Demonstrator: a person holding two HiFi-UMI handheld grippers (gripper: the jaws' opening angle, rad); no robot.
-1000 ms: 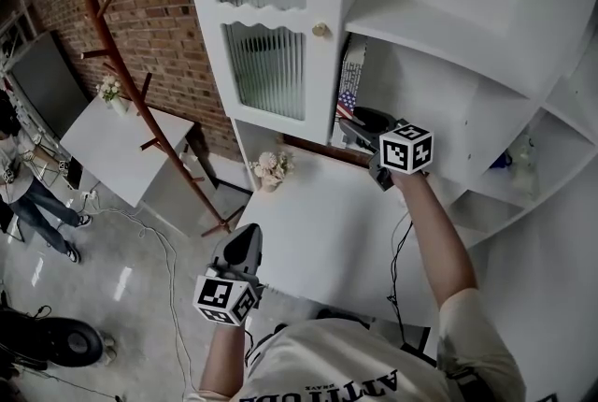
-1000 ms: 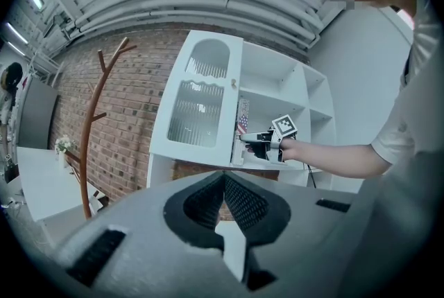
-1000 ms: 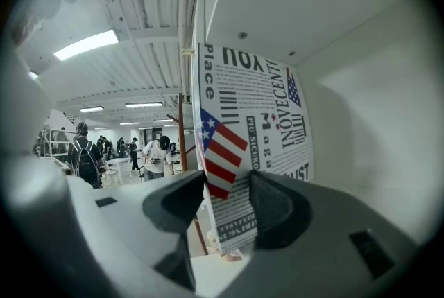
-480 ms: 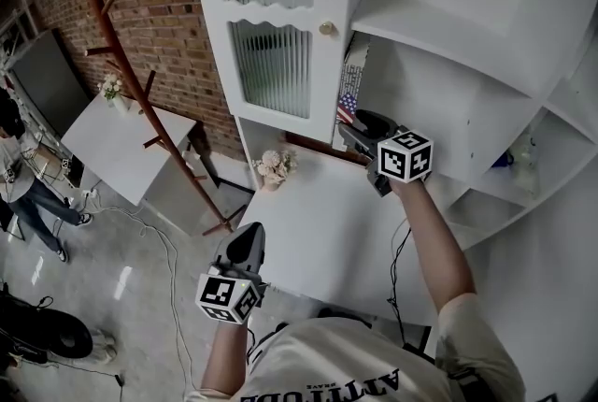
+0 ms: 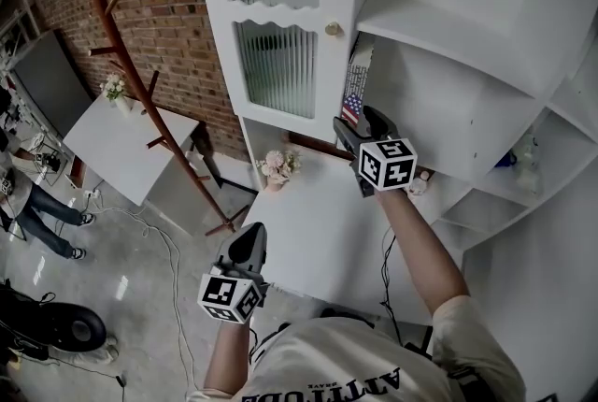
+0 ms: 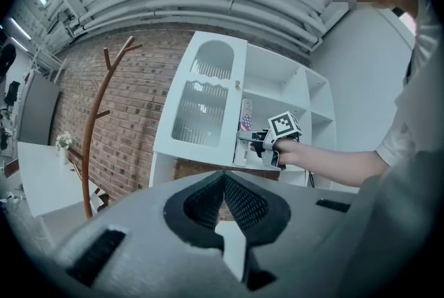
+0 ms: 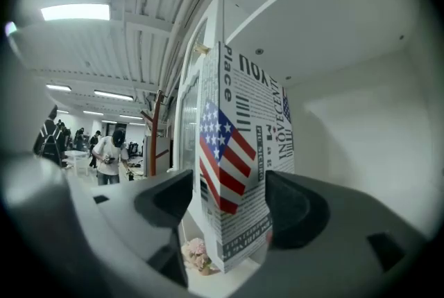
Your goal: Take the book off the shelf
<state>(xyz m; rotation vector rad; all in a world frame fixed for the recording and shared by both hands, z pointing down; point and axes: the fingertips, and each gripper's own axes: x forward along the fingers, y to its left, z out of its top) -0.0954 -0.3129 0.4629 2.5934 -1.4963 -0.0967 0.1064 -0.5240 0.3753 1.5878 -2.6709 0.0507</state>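
Book (image 7: 239, 172) upright in shelf (image 5: 439, 101) (flag cover), right gripper (image 7: 229, 205) jaws just opening astride it; left gripper (image 6: 223, 201) jaws together

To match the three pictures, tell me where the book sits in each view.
Head view: book upright, upper centre.
Left gripper view: book small, just right of centre.
Right gripper view: book large, dead centre.
Shared landmark: the door knob, at the book's upper left in all three.

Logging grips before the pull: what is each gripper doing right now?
Left gripper: shut, empty.
Right gripper: open, its jaws have just been opening wider; the book stands between them, not gripped.
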